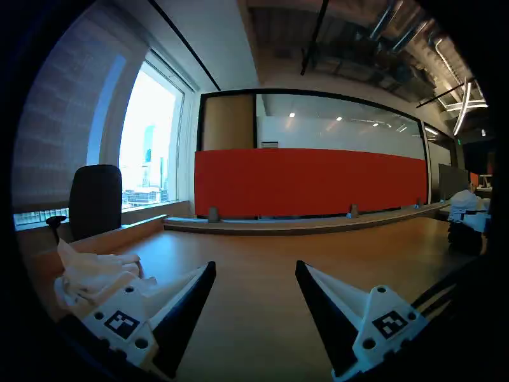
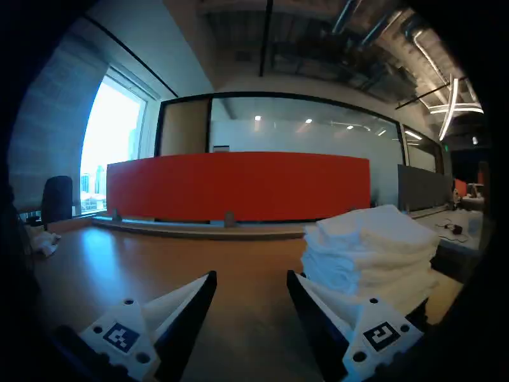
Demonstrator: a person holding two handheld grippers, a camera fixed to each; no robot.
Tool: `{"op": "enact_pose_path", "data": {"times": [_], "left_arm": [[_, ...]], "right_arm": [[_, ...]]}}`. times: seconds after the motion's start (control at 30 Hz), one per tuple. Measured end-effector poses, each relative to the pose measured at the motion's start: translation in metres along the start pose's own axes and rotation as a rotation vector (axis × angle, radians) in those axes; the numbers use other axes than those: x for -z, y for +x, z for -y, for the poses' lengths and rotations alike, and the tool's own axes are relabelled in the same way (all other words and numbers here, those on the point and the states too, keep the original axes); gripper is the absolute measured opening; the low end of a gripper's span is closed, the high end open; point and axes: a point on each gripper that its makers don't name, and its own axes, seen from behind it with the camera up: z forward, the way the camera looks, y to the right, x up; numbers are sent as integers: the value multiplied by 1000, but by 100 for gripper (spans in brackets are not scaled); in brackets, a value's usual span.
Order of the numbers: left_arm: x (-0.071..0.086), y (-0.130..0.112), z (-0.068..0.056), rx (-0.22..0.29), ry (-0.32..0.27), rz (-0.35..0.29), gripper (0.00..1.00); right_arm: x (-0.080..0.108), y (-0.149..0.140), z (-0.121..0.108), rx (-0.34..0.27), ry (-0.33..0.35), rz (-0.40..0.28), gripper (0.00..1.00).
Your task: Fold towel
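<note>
A crumpled white towel (image 1: 95,272) lies on the wooden table (image 1: 267,254) at the left, just beyond my left finger in the left gripper view. My left gripper (image 1: 254,270) is open, nothing between its fingers. In the right gripper view a stack of folded white towels (image 2: 369,251) stands on the table at the right, close behind the right finger. My right gripper (image 2: 251,280) is open and holds nothing. The crumpled towel (image 2: 43,242) also shows small at the far left of that view.
A red partition (image 1: 308,181) runs along the table's far edge. A black office chair (image 1: 95,200) stands by the window at the left. Dark objects and the folded towel stack (image 1: 467,207) sit at the far right in the left gripper view.
</note>
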Motion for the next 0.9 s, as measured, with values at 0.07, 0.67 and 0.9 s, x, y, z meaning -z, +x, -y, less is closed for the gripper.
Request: {"op": "enact_pose_path", "data": {"times": [0.07, 0.67, 0.9], "left_arm": [[0, 0, 0, 0, 0, 0, 93], [0, -1, 1, 0, 0, 0, 93], [0, -1, 1, -1, 0, 0, 93]], "right_arm": [[0, 1, 0, -1, 0, -6, 84], [5, 5, 3, 8, -3, -27, 87], [5, 6, 3, 7, -3, -27, 94]]}}
